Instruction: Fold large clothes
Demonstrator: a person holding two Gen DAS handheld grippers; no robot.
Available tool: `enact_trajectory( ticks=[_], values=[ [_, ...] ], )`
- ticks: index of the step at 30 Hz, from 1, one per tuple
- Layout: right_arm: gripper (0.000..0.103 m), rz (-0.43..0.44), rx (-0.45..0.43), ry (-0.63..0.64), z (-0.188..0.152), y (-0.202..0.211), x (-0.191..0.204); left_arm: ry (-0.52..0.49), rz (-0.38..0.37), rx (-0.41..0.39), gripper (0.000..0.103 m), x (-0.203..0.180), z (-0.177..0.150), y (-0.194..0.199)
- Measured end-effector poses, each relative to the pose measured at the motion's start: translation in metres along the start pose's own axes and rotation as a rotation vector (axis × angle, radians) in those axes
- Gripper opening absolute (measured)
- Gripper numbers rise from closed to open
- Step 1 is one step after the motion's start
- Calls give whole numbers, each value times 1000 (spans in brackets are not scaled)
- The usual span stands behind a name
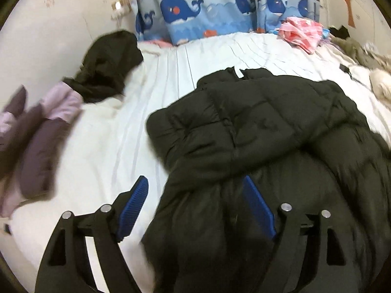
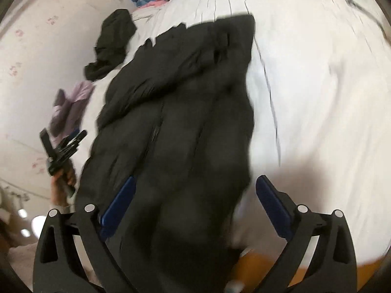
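Note:
A large black puffer jacket point(image 1: 256, 131) lies on the white bed point(image 1: 171, 78), one sleeve folded across its front. It also fills the middle of the right wrist view point(image 2: 183, 112). My left gripper point(image 1: 195, 185) is open above the jacket's left lower edge, one blue pad over the sheet, the other over the jacket. My right gripper point(image 2: 195, 185) is open, its blue pads spread on either side of the jacket's hem. Neither holds anything. The left gripper point(image 2: 73, 138) also shows at the left of the right wrist view, held by a hand.
A black garment point(image 1: 110, 66) and a purple garment point(image 1: 41, 131) lie at the bed's left side by the wall. Whale-print pillows point(image 1: 207, 12) stand at the head. Pink clothes point(image 1: 303, 33) and other items lie at the far right. Wooden floor point(image 2: 268, 263) shows below the bed.

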State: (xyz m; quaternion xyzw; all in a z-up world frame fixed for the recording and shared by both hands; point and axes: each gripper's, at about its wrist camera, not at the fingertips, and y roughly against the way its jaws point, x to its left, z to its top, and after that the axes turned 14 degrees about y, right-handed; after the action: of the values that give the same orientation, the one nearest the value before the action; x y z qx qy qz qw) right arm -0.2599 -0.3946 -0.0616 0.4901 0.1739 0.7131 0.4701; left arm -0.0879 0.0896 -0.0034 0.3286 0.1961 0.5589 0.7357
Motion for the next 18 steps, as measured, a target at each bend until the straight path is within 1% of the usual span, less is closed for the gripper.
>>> enact_trajectory(
  ticks=[2,3,5,8,11,15,17,18],
  values=[
    [95,62,-10,-17,-25,3,7,-47,21,-29,80,-3,-10,21],
    [95,85,-12,-24,-32,3,10,-67,25,-37,80,-5,-15,31],
    [95,137,-20,-33,-49,6,16,-78,22,-43,81,-6,-23,45],
    [95,197,-33,-45,-63,9,25,-79,28,-54,81,0,-35,64],
    [95,239,-60,-36,-68,12,38,-99,69,-74,83,4,-50,82],
    [96,266,-97,-11,-74,21,49,-125,117,-85,83,11,-68,98],
    [96,255,-98,2,-75,22,54,-101,88,-58,88,20,-76,100],
    [96,242,-92,6,-74,19,56,-67,39,-22,91,27,-80,100]
  ],
)
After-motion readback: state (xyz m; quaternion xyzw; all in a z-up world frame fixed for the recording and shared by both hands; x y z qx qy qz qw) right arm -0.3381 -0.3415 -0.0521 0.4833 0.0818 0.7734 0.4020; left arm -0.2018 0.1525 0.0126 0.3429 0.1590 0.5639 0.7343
